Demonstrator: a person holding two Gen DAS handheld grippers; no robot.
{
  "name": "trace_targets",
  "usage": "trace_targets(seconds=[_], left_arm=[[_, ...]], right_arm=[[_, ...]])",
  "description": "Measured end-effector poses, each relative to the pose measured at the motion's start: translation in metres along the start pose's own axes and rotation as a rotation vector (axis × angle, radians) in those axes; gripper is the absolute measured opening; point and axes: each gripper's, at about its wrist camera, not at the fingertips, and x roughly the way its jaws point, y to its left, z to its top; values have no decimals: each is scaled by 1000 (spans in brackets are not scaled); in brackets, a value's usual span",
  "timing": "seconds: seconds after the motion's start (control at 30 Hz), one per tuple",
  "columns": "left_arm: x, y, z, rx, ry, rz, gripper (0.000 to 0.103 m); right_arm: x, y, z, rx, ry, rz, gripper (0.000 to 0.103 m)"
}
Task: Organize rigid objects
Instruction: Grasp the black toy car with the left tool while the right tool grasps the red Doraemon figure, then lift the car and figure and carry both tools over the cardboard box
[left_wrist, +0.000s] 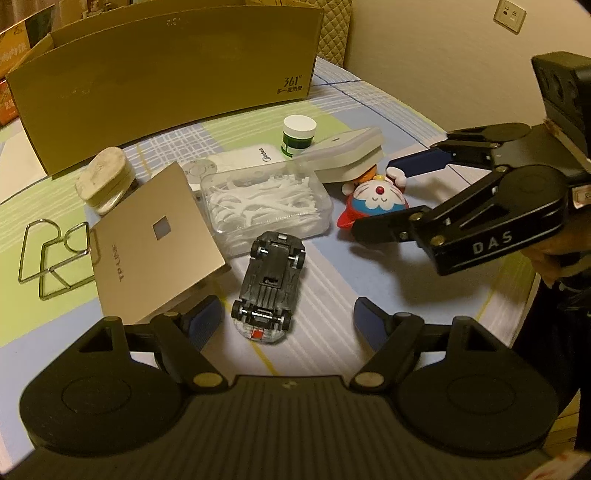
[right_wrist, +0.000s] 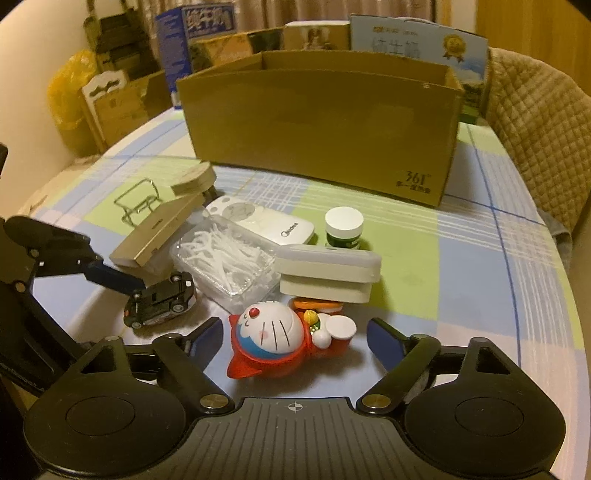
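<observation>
A black toy car (left_wrist: 269, 280) lies belly-up on the checked tablecloth, between the fingers of my left gripper (left_wrist: 288, 315). The jaws stand apart and the right pad is clear of the car. From the right wrist view the car (right_wrist: 159, 301) lies just under one left finger (right_wrist: 110, 275). A blue-and-white cat figure in red (right_wrist: 273, 339) lies on its side between the fingers of my right gripper (right_wrist: 295, 332), with small gaps at both pads. In the left wrist view the right gripper (left_wrist: 391, 197) straddles that figure (left_wrist: 376, 199). A tall brown cardboard box (right_wrist: 321, 122) stands open-topped behind.
Clustered beside the toys are a clear box of floss picks (left_wrist: 266, 199), a gold flat box (left_wrist: 159, 240), a white remote (left_wrist: 251, 158), a white-lidded jar (left_wrist: 299, 134), a white lidded case (left_wrist: 347, 151), a rounded white case (left_wrist: 105, 177) and a wire stand (left_wrist: 55, 251).
</observation>
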Motion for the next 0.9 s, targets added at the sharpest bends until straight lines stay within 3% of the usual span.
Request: trace_targets(seconds=[0.13, 0.43, 0.6, 0.8, 0.9], left_arm=[[3, 1, 4, -8, -10, 3, 68], [8, -5, 13, 33, -23, 14, 48], [10, -10, 14, 72, -12, 54, 29], [8, -13, 14, 59, -8, 90, 26], [7, -17, 14, 48, -6, 73, 26]], right_arm=[[6, -3, 0, 13, 9, 12, 68], [-3, -10, -2, 82, 30, -16, 67], [-6, -14, -1, 112, 45, -36, 67], [-10, -8, 3, 111, 49, -48, 67], [-14, -3, 6, 100, 45, -44, 67]])
